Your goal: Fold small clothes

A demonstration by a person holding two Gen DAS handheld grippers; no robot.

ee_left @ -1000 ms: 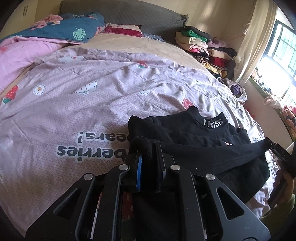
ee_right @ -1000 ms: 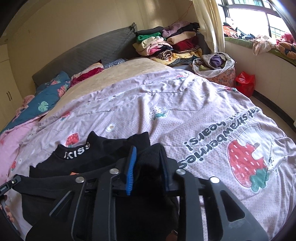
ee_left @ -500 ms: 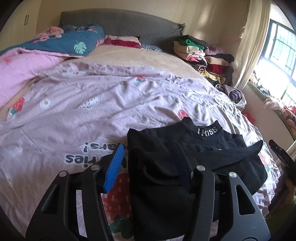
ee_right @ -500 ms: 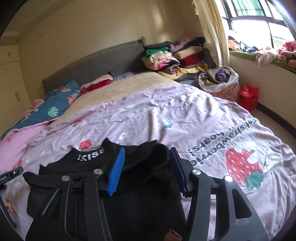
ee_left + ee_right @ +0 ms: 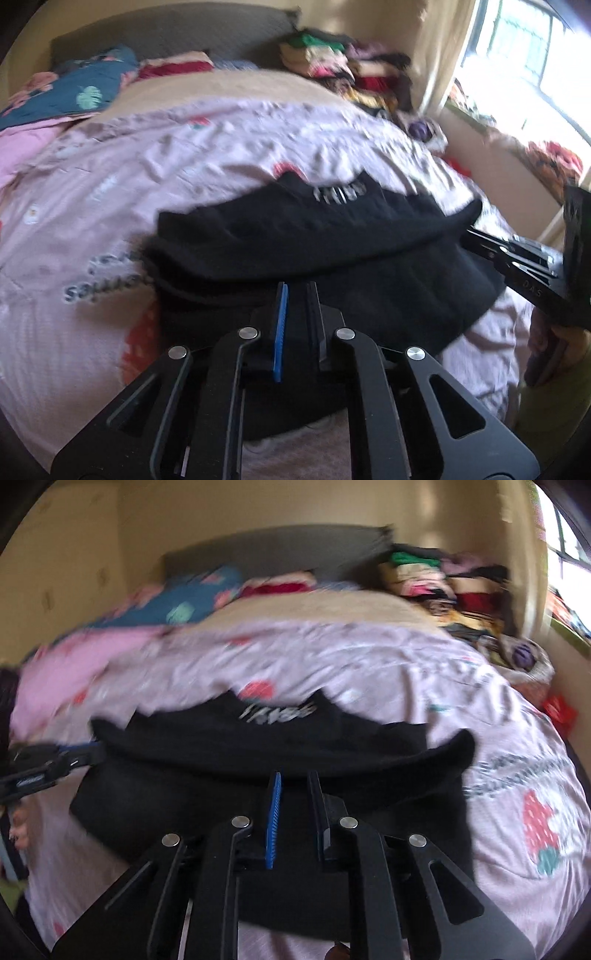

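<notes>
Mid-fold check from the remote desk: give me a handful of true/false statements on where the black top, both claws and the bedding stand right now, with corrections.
1. The black long-sleeved knit top lies on the lilac strawberry-print quilt. True.
2. The top's collar with white lettering points toward the claws. False: it lies on the far side, toward the grey padded headboard.
3. The left claw is spread wide. False: its fingers stand close together, nearly parallel, over the top's near edge.
4. The right claw also has its fingers close together above black fabric. True.
5. A stack of folded multicoloured clothes sits at the far right corner of the bed. True.
6. The top hangs off the bed's edge. False: it rests flat on the quilt.
</notes>
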